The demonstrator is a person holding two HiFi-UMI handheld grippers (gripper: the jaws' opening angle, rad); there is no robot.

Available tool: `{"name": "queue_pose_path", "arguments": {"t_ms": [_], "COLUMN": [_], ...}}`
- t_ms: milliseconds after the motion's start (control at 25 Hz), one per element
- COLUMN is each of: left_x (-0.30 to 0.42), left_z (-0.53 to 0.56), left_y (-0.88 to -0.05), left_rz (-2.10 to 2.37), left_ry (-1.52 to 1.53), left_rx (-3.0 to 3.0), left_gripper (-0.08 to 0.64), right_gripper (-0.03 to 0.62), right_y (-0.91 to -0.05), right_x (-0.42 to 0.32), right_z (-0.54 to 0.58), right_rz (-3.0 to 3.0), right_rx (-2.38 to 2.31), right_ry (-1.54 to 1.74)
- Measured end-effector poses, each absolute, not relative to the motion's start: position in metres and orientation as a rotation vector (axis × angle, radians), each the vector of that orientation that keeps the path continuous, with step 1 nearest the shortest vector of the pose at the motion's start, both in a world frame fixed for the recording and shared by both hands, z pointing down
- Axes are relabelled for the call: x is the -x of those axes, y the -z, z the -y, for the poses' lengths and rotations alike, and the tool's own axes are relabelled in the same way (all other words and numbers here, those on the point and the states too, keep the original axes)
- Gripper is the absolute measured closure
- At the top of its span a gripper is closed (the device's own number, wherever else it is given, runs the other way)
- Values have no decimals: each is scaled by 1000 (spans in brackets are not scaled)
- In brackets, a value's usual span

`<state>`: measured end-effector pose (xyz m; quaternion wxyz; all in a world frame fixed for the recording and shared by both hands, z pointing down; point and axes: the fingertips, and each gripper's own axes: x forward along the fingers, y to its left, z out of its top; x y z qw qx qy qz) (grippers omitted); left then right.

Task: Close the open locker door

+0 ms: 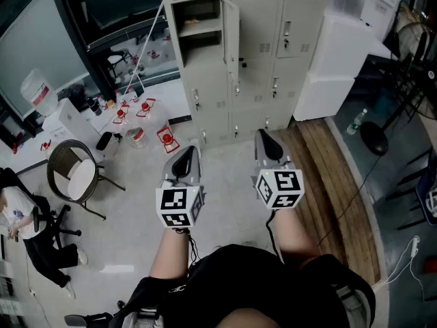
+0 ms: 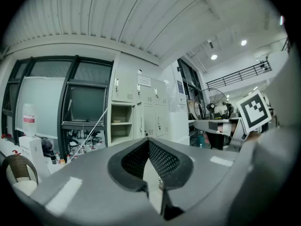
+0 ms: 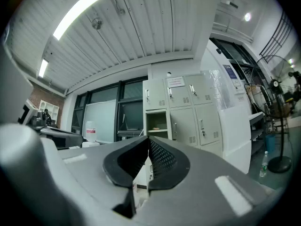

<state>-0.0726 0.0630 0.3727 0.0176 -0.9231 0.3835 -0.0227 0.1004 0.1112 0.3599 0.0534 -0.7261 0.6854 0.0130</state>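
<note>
A bank of beige lockers (image 1: 252, 53) stands ahead of me across the floor. One upper compartment (image 1: 198, 20) is open and shows a shelf inside, and its door (image 1: 231, 31) swings out toward me. The same open compartment shows in the left gripper view (image 2: 121, 124) and in the right gripper view (image 3: 157, 121). My left gripper (image 1: 193, 150) and right gripper (image 1: 262, 135) are held side by side in the air, well short of the lockers. Both are shut with nothing between their jaws, as each gripper view also shows (image 2: 148, 140) (image 3: 148, 138).
A white cabinet (image 1: 336, 63) stands to the right of the lockers. A round chair (image 1: 74, 173) and a seated person (image 1: 27, 232) are at the left. Red-and-white items (image 1: 166, 139) lie on the floor near the locker base. A fan stand (image 1: 374, 139) is at the right.
</note>
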Motion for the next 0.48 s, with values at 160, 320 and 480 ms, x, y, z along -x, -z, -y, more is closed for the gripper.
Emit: {"name": "queue_pose_path", "arguments": {"t_ms": [160,320,480], "left_x": [77,82,89], "left_z": [-65,-62,-55], "left_y": [-373,-371,-371], "left_rz": [-1189,-1166,-1142], "left_ry": [69,59,57], "left_rx": [2870,2877,2885], "left_gripper": [558,558,558], "right_gripper": [580,580,580], "right_y": [-361,-361,-360], "right_x": [-90,-79,-69], "right_z": [-114,-110,-104], "right_rz": [-2108,-2121,-2116], "right_rx": [2202,2206,2213], "right_ry": [-66,-64,-69]}}
